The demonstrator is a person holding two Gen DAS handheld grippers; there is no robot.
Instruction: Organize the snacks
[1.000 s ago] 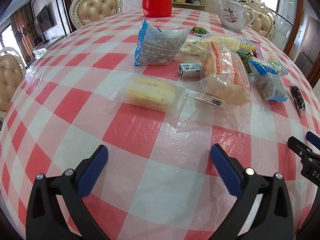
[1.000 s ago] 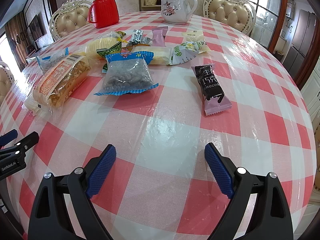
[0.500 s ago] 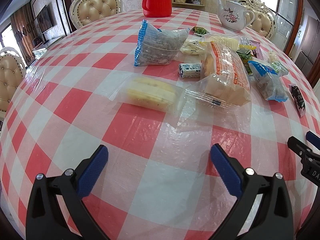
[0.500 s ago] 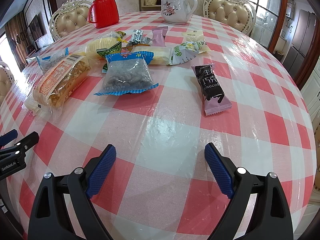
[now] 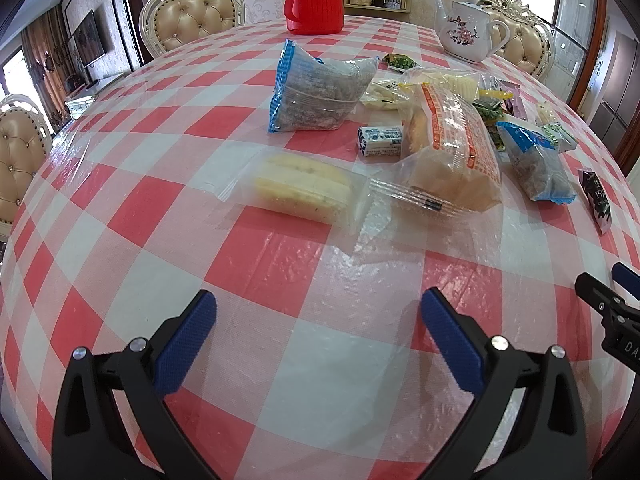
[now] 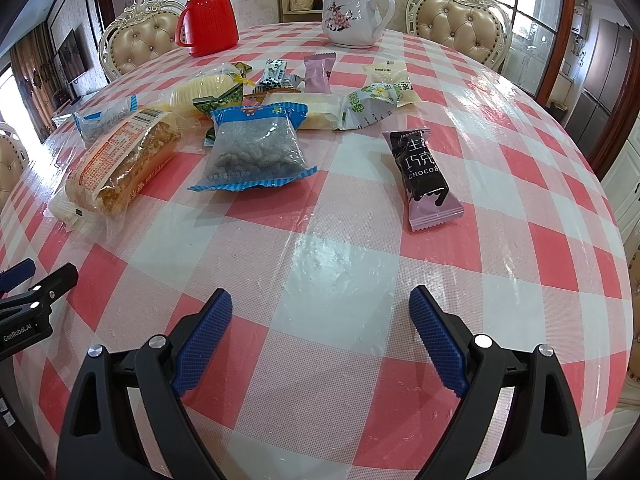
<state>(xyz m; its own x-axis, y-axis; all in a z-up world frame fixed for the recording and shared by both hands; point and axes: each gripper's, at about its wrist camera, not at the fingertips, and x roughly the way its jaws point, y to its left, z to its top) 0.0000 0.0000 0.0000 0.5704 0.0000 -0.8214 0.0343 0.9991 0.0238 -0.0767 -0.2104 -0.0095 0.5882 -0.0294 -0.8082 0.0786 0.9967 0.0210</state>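
Nothing is picked up yet: the left gripper (image 5: 318, 316) and right gripper (image 6: 320, 312) both hover spread apart over the table (image 6: 332, 280), well short of the scattered snacks (image 6: 256, 152), so next comes reaching forward to one packet

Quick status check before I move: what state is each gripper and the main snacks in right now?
left gripper: open, empty
right gripper: open, empty
chocolate bar: sealed, flat, lying alone
blue-edged bag: sealed, flat
orange-printed bread: wrapped, lying flat
yellow cake: wrapped, flat
red thermos: upright, capped
teapot: upright, lidded
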